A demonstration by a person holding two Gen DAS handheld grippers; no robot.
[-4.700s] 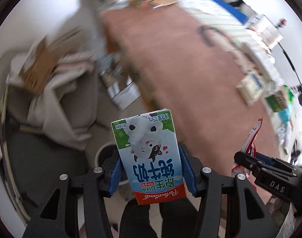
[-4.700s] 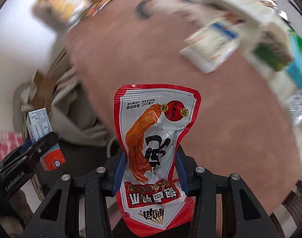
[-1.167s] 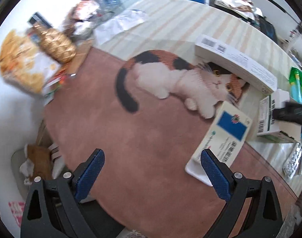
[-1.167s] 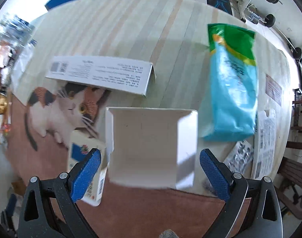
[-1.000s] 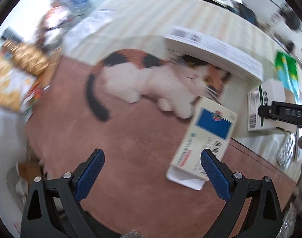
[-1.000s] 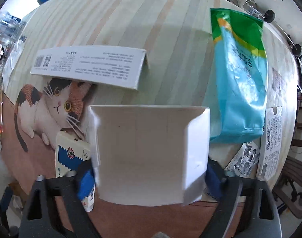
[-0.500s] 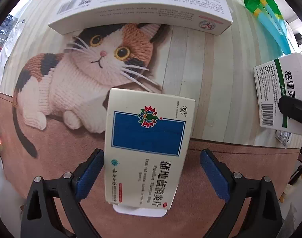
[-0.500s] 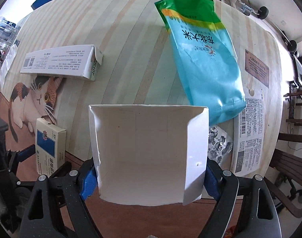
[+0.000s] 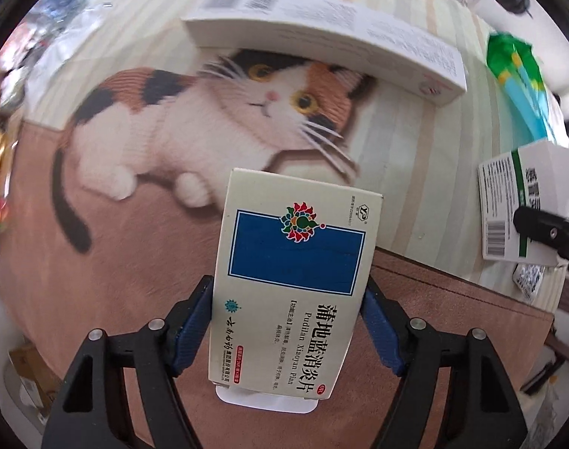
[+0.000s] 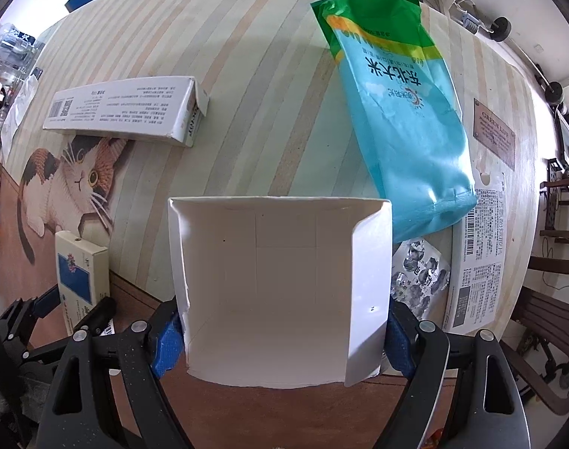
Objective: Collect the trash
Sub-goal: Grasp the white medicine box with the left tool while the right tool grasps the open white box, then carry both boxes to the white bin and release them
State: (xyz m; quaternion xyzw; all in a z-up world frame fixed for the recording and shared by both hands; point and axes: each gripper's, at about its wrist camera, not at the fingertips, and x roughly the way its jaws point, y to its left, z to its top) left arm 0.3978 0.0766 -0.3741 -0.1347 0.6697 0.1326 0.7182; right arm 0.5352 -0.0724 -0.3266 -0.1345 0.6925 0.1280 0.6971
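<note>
Right wrist view: teal bag (image 10: 404, 119), long carton (image 10: 123, 112) on surface (image 10: 247, 56). Right gripper (image 10: 284, 340) clamps open white box (image 10: 280, 284); left gripper (image 9: 288, 333) grips blue-labelled medicine box (image 9: 291, 284).

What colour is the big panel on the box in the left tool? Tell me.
Deep blue, on a cream medicine box; clearest in the left wrist view.

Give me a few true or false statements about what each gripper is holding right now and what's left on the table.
1. The left gripper is shut on the blue-label medicine box. True.
2. The right gripper is open and empty. False: it is shut on the white carton.
3. The teal rice bag lies on the striped tablecloth. True.
4. The long white box is standing upright. False: it lies flat, beside the printed cat.
</note>
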